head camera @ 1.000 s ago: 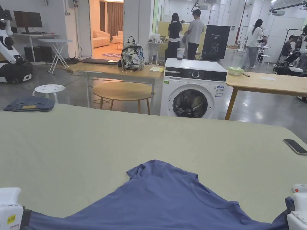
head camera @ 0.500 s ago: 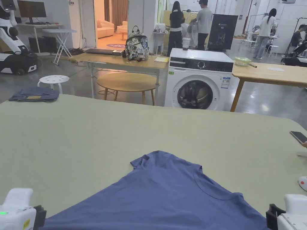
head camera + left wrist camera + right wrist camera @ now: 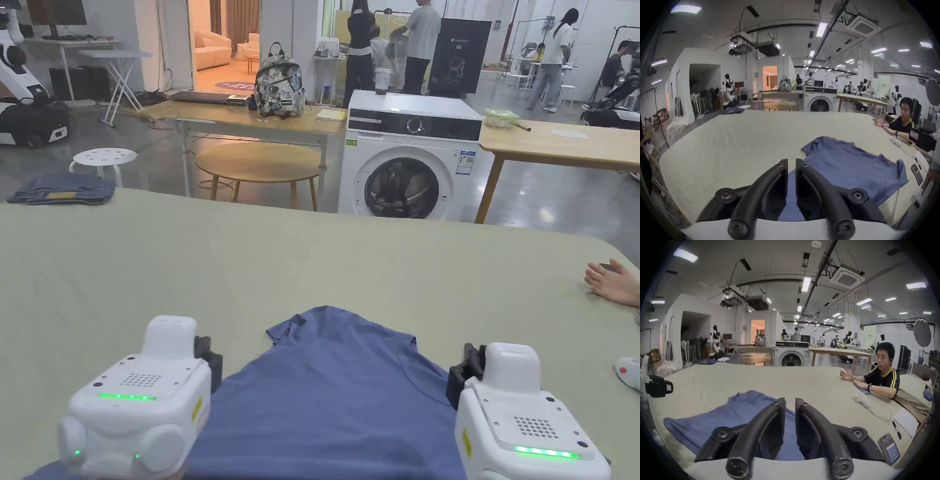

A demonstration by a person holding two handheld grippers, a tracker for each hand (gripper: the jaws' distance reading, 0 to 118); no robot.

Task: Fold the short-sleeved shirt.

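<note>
We see the left gripper (image 3: 791, 162) above the table (image 3: 737, 138) | jaws nearly together, slim gap | blue shirt (image 3: 843, 165) spread flat beneath and rightward | a person (image 3: 903, 123) seated at far right.

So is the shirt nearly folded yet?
Not nearly. Done: the shirt lies on the table, collar away from the person. In hand: the left gripper and right gripper hold fabric between nearly closed jaws. Left: no finished fold shows, and a sleeve sticks out.

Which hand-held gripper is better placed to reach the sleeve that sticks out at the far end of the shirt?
Probably the left. The left hand-held gripper is close to the sleeve; the right hand-held gripper sits beyond the collar, farther away.
</note>
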